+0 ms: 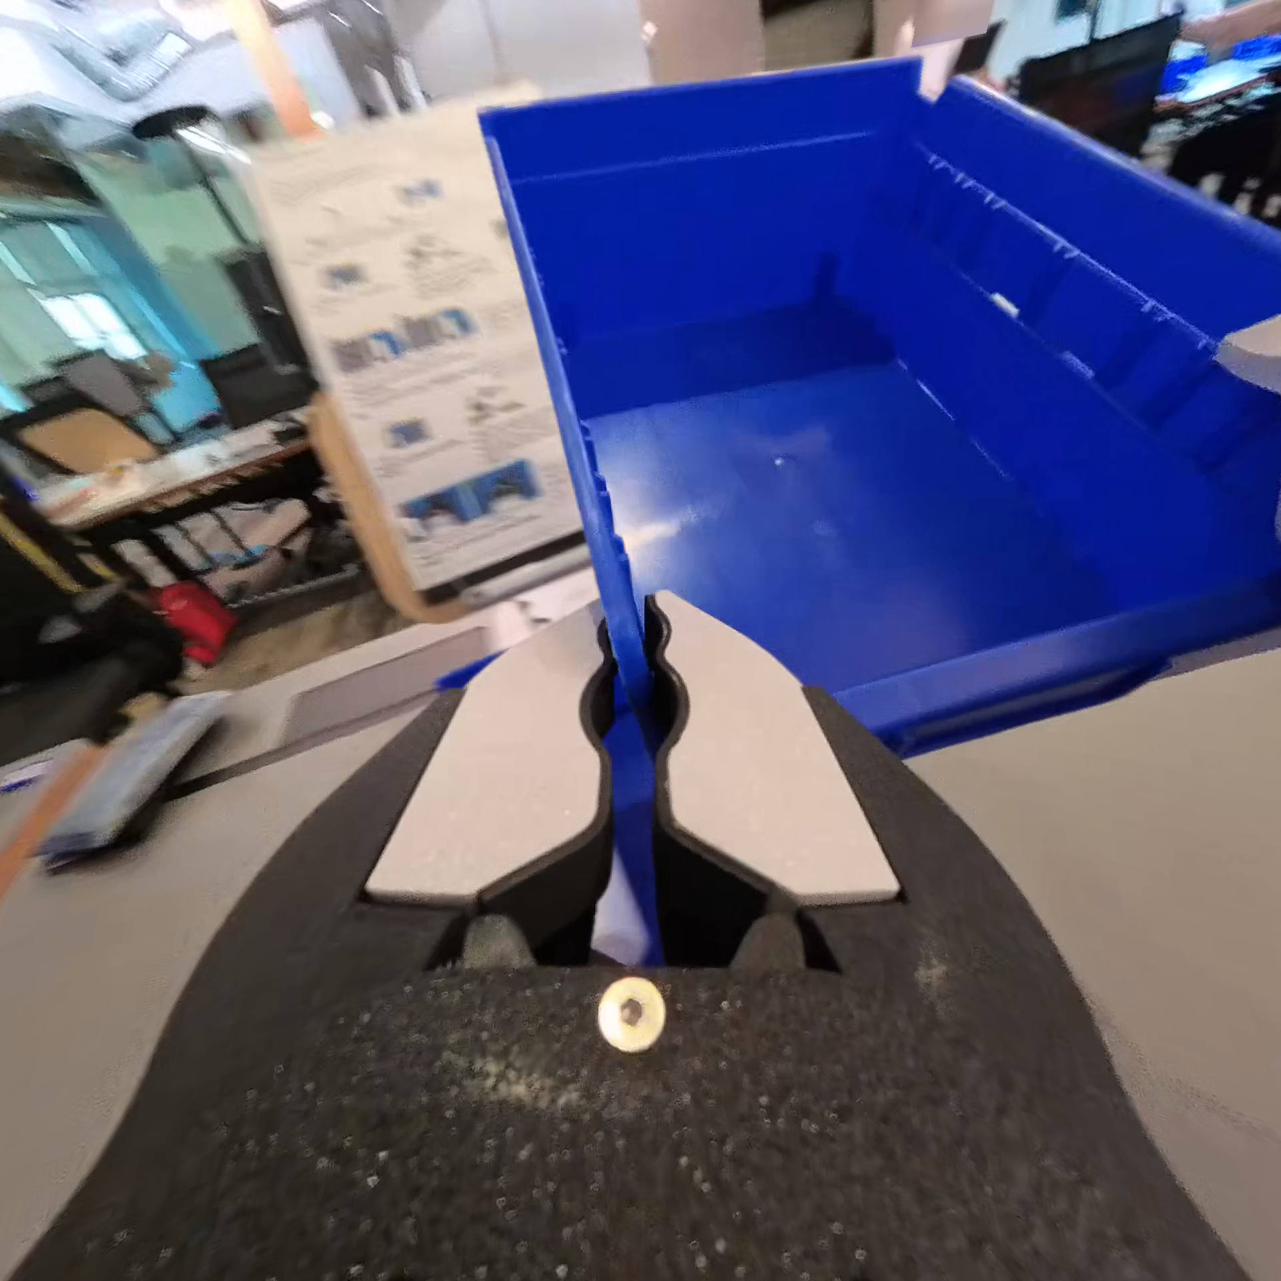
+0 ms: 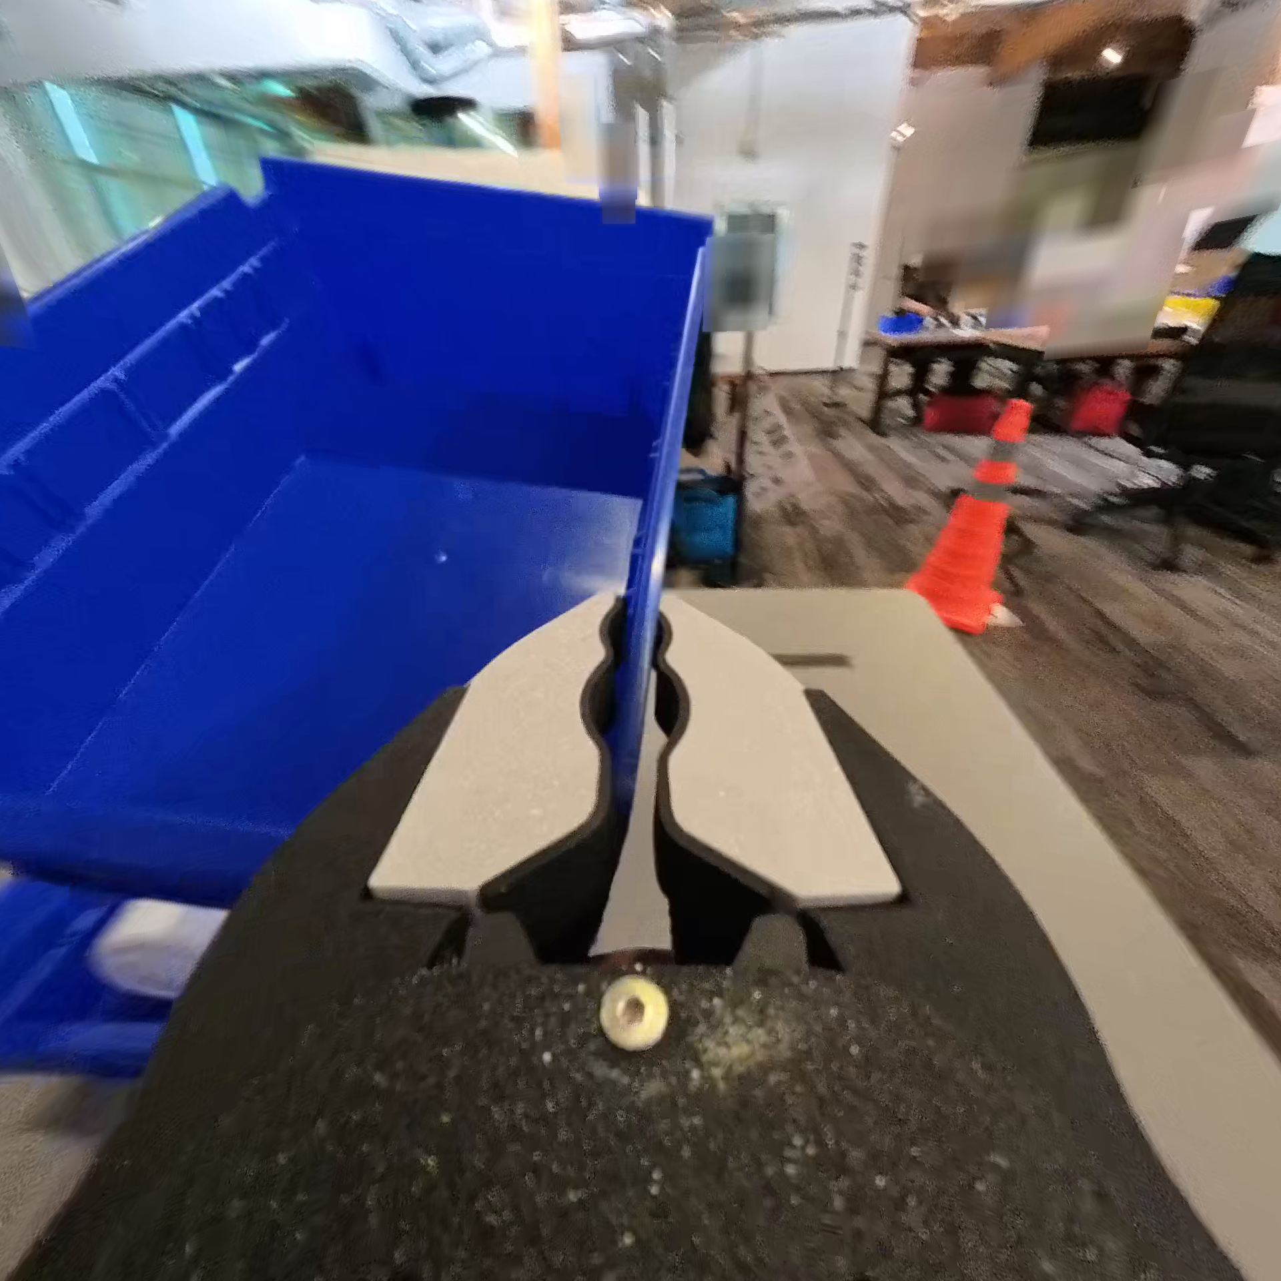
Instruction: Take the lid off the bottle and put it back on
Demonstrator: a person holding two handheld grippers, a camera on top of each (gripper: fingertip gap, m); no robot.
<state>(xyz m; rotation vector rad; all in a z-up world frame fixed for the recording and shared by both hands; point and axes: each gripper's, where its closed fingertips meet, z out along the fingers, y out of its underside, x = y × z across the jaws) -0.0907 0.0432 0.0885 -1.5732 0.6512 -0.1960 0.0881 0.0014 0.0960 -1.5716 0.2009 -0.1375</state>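
No bottle or lid shows in either view. A large, empty blue plastic bin (image 1: 700, 242) fills both views and looks tilted above the grey table (image 1: 1081, 901). My left gripper (image 1: 627, 617) is shut on the bin's left side wall, with both pads pressed on the thin blue wall. My right gripper (image 2: 641, 610) is shut on the bin's (image 2: 416, 333) right side wall in the same way. A tip of the right gripper's finger (image 1: 1258, 360) shows at the right edge of the left wrist view.
A blurred white object (image 2: 152, 950) lies below the bin's near edge, beside another blue thing. A poster board (image 1: 416, 333) stands behind the table at left. An orange cone (image 2: 970, 547) stands on the floor at right. The grey table's edge (image 2: 1040, 797) runs along the right.
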